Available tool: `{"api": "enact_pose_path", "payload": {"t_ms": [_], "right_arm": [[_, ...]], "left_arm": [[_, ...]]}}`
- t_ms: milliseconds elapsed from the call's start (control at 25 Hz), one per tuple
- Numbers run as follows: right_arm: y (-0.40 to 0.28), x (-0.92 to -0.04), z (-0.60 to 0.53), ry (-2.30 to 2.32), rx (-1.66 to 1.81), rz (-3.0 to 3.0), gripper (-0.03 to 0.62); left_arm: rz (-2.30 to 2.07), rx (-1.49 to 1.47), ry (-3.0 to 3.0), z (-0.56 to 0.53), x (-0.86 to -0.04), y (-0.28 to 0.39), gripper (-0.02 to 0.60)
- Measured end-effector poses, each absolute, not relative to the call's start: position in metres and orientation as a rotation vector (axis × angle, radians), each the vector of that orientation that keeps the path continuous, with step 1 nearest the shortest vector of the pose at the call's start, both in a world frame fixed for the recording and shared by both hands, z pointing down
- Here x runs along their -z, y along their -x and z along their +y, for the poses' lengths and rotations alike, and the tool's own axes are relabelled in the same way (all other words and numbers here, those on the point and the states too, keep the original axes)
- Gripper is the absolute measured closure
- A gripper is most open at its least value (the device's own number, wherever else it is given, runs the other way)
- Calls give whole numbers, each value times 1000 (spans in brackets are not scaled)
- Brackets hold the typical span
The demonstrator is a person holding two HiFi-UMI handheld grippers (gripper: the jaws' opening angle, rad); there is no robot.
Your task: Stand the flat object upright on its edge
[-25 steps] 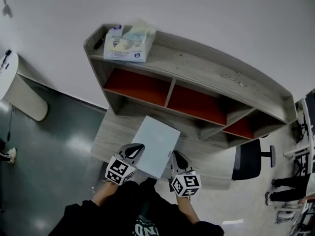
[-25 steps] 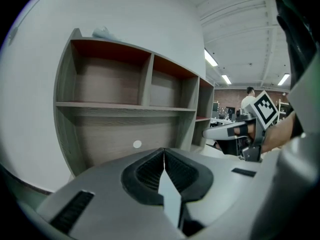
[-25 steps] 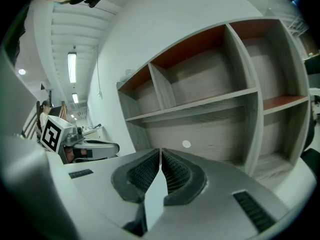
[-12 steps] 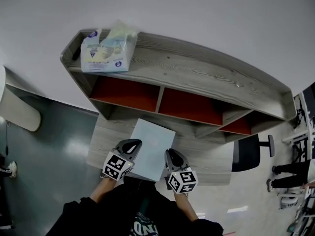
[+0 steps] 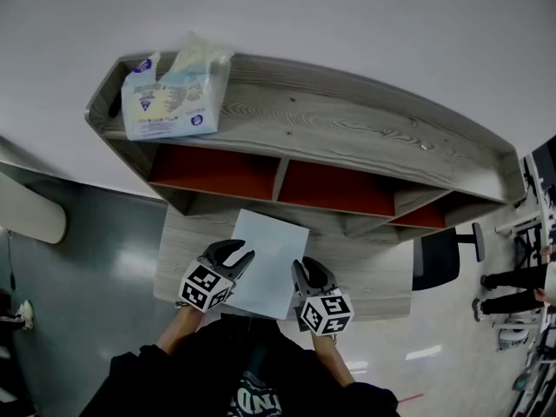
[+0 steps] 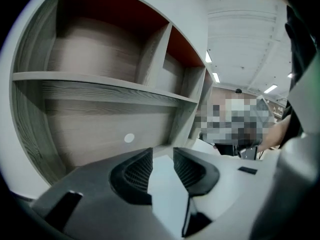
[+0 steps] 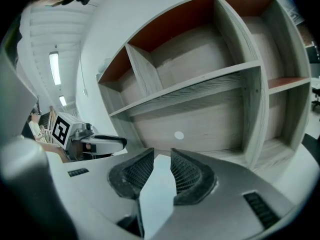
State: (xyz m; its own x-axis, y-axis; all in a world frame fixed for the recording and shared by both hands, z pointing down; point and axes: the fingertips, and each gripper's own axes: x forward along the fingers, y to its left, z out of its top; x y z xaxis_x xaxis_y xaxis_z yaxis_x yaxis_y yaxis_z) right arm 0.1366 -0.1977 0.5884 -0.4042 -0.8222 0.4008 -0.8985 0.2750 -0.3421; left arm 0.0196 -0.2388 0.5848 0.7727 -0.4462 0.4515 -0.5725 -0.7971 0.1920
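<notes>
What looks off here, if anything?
The sheet lies flat on the desk, skewed to its edges, near corner about at the front edge. A crumpled bag sits at the left end of the shelf top, right at its front edge. Nothing spilled or broken.

A plain white wall [image 5: 347, 16] backs a grey wood-grain shelf unit [image 5: 365, 133] with red-backed compartments [image 5: 334, 185] above a matching desk top [image 5: 365, 272]. The floor [image 5: 78, 259] on the left is dark green and glossy. A black office chair [image 5: 439, 266] stands to the right. Long ceiling lights [image 7: 54, 66] glow overhead.
</notes>
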Motion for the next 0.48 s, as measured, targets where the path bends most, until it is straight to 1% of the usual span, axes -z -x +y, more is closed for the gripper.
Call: {"api": "enact_pose_path", "payload": {"t_ms": [40, 120, 320, 480], "right_arm": [[-137, -592, -198, -1622, -815, -2382, 498], [-137, -600, -199, -1613, -874, -2370, 472], [-141, -637, -193, -1606, -1141, -2311, 431], [-146, -663, -185, -1594, -1243, -2244, 412]], "left_arm": [[-771, -563, -2642, -240, -587, -19, 455], [-748, -573, -2627, -242, -592, -19, 426], [-675, -588, -2557, -247, -610, -16, 352], [-654, -617, -2485, -250, -630, -9, 324]]}}
